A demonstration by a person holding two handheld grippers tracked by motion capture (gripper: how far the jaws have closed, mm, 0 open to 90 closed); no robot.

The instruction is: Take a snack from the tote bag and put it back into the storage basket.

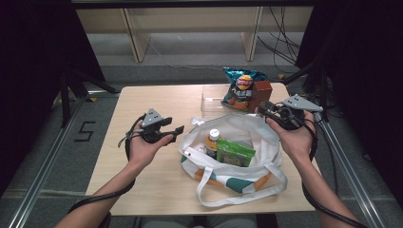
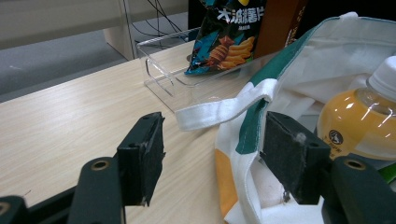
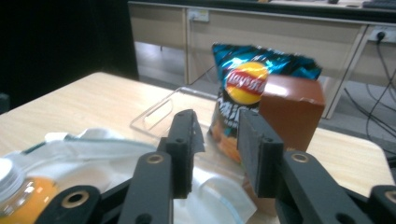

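While unpacked: one bag [image 1: 237, 156], two grippers [image 1: 164, 129]

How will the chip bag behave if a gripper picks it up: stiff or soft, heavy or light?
The chip bag looks puffed and crinkled, so it is probably light and would dent under the pads. Its glossy foil may slip in a weak grip. It stands leaning on the brown box in the clear tray, so a push could likely tip it.
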